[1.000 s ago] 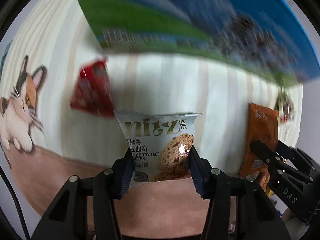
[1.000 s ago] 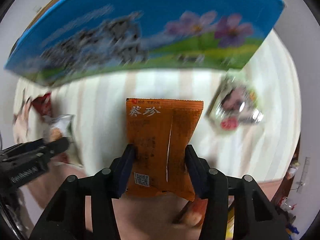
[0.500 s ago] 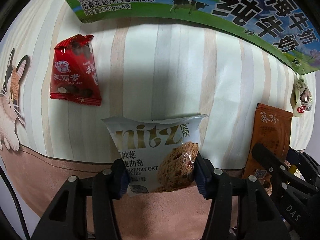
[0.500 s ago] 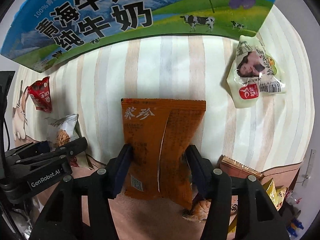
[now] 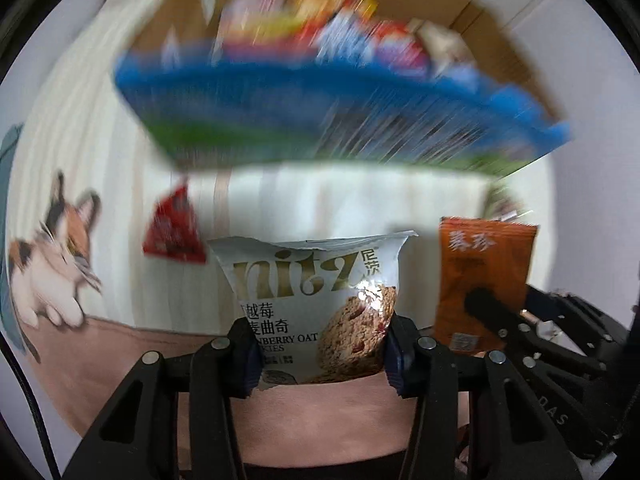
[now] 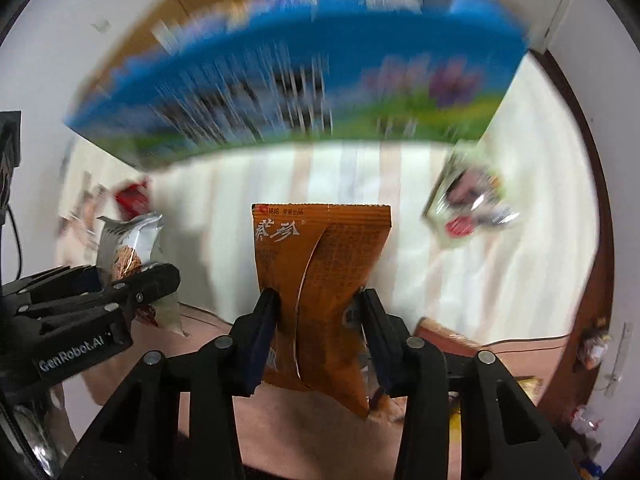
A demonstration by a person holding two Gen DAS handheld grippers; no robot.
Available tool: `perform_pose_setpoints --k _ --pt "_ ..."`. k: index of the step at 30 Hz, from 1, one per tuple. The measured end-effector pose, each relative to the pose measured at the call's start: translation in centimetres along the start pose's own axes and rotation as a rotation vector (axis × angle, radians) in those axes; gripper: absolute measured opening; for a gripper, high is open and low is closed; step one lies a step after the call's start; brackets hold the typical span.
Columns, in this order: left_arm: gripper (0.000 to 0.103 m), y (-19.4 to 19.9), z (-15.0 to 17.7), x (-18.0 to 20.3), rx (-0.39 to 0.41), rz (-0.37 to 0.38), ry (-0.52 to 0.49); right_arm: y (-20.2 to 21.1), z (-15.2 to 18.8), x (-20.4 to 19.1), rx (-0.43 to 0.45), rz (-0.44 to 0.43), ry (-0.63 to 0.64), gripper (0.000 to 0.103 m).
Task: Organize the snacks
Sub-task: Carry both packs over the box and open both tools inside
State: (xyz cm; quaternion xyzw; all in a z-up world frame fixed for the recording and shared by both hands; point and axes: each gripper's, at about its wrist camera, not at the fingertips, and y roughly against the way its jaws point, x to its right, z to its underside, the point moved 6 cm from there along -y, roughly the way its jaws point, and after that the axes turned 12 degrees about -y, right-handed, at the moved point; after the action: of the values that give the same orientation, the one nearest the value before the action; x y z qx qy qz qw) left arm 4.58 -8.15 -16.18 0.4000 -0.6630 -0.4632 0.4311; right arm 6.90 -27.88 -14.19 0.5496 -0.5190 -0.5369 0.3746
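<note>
The left gripper [image 5: 318, 354] clamps the lower half of a silver cookie packet [image 5: 310, 304]; its bottom edge is hidden behind the fingers. The right gripper [image 6: 318, 334] pinches an orange packet [image 6: 320, 280] at mid-height. Ahead of both, a blue milk carton box [image 6: 300, 84] is smeared by blur, its print unreadable. A red packet [image 5: 174, 226] and a pale packet [image 6: 470, 208] lie blurred on the striped cloth [image 6: 360, 184].
</note>
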Motion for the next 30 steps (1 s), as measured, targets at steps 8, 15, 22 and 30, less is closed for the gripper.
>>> perform_pose_setpoints --k 8,15,22,30 --pt "0.045 9.7 -9.7 3.6 0.187 0.130 -0.054 10.5 -7.3 0.0 0.165 -0.120 -0.023 0.045" --pt "0.045 5.4 -18.4 2.6 0.065 0.220 0.010 10.6 -15.9 1.2 0.209 -0.041 -0.015 0.045" --pt "0.046 -0.3 -21.5 2.5 -0.103 0.223 0.035 5.0 -20.8 2.6 0.063 0.023 -0.026 0.044" --pt "0.084 -3.5 -21.1 3.5 -0.197 0.196 0.016 1.6 -20.6 4.1 -0.051 0.048 -0.068 0.073"
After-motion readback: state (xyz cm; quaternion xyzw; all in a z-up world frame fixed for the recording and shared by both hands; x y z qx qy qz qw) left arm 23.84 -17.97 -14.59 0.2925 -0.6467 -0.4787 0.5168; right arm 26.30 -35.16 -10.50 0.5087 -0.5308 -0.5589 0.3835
